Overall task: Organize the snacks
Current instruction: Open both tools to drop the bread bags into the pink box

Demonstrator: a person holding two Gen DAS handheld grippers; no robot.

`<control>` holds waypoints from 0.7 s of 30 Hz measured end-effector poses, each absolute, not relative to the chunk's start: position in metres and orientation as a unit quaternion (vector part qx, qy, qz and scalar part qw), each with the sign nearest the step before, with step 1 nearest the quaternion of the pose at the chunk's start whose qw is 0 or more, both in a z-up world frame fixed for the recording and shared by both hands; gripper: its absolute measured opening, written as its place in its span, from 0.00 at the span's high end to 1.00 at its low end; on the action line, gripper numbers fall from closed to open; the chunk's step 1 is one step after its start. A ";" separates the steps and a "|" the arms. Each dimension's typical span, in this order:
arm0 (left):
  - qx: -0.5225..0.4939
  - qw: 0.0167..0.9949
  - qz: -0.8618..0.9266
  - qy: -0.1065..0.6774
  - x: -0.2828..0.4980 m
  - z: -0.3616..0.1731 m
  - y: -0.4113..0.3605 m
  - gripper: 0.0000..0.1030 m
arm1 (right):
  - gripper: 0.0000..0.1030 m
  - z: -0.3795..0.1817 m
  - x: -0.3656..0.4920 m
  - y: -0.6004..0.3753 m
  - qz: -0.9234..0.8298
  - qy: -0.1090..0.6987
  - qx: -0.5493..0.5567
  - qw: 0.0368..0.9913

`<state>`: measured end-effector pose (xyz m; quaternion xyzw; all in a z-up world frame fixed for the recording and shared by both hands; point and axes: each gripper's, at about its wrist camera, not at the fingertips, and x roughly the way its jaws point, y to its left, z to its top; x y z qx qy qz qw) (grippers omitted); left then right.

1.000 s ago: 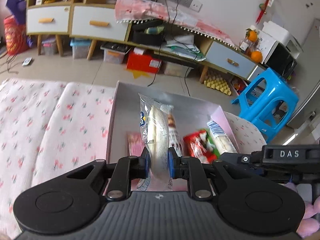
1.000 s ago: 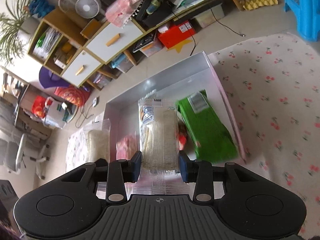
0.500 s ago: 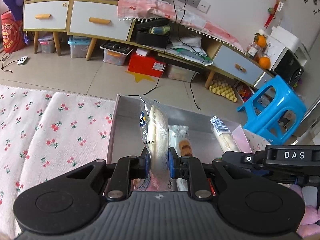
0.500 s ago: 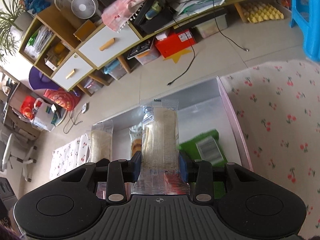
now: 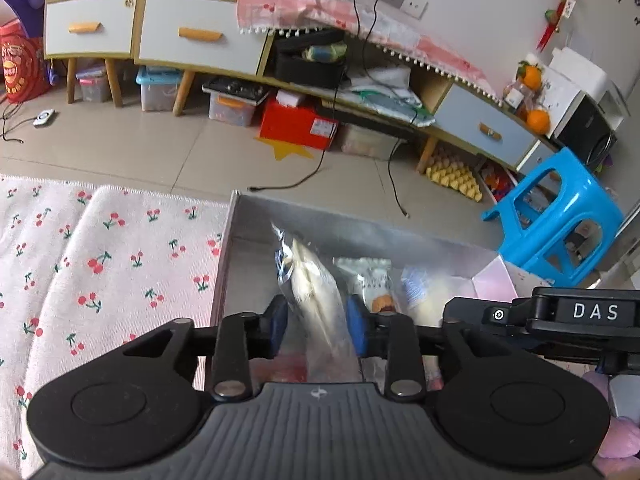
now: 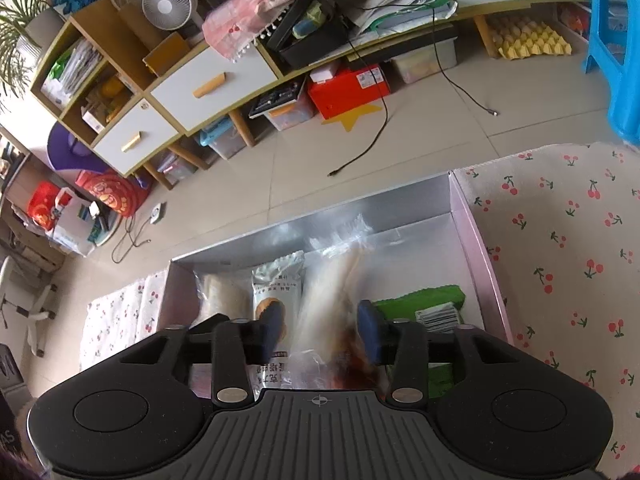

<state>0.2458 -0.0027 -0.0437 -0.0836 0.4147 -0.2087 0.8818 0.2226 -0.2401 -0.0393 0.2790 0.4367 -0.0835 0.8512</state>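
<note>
A silver-lined box with pink outer walls lies on the cherry-print cloth. My left gripper hangs over its left end with its jaws opening. A clear-wrapped bread snack, blurred and tilted, sits loose between the pads. Over the box's middle, my right gripper is also opening its jaws. A clear pack of pale wafers slips between its pads, with gaps on both sides. A white biscuit pack, a green pack and red wrappers lie in the box.
The cherry-print cloth spreads to the left and also to the right of the box. The right gripper's black housing sits close beside my left one. Beyond the box are tiled floor, cables, low cabinets and a blue stool.
Both grippers' jaws have spread apart. The two clear packs, gripped upright before, have come loose and are blurred and leaning into the box. Both grippers moved further over the box.
</note>
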 end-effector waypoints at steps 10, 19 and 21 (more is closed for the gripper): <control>-0.053 0.890 -0.204 0.405 0.235 -0.030 -0.008 0.30 | 0.35 -0.023 0.207 -0.241 -0.083 0.434 0.276 0.853; 0.011 0.896 -0.201 0.396 0.194 -0.015 -0.012 0.06 | 0.24 0.003 0.166 -0.230 -0.077 0.433 0.259 0.860; 0.026 0.897 -0.194 0.397 0.185 -0.012 -0.012 0.03 | 0.22 0.006 0.154 -0.226 -0.072 0.435 0.255 0.861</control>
